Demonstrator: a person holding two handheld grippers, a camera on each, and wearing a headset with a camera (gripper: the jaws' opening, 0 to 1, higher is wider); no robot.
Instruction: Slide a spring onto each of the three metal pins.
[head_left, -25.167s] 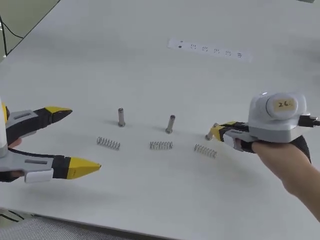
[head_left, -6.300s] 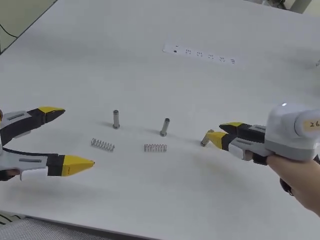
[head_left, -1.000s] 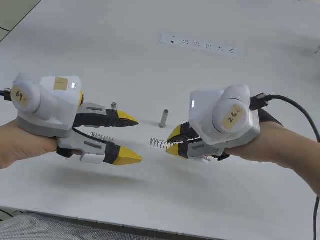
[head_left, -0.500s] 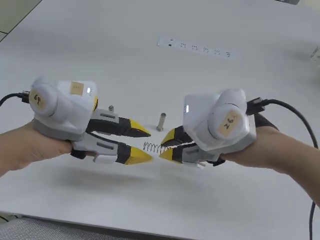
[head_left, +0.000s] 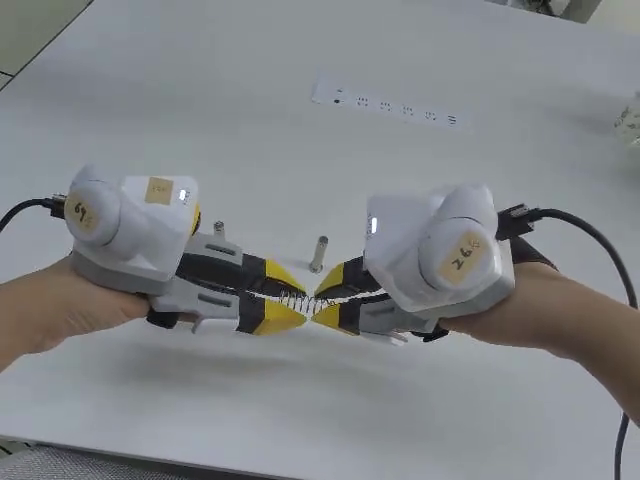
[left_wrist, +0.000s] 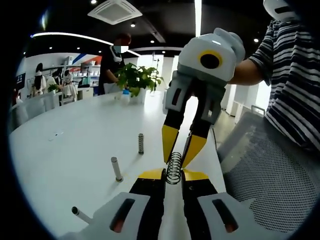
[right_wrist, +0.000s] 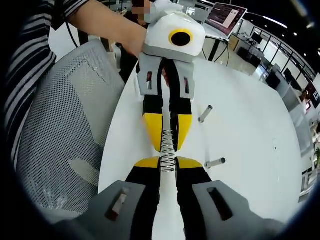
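Now left gripper (head_left: 289, 298) and right gripper (head_left: 322, 301) tip to tip, just beside middle pin (head_left: 318, 253) on person's side. Both clamped on same spring (head_left: 294, 290), one end each.

The spring (head_left: 293, 290) is thin, shiny metal wire. The pins (head_left: 318, 254) are smooth grey metal. The left gripper (head_left: 289, 297) and the right gripper (head_left: 323, 301) have smooth, slightly glossy plastic shells. The table (head_left: 300, 120) is smooth and matt. The chair (right_wrist: 65, 125) is grey mesh cloth.
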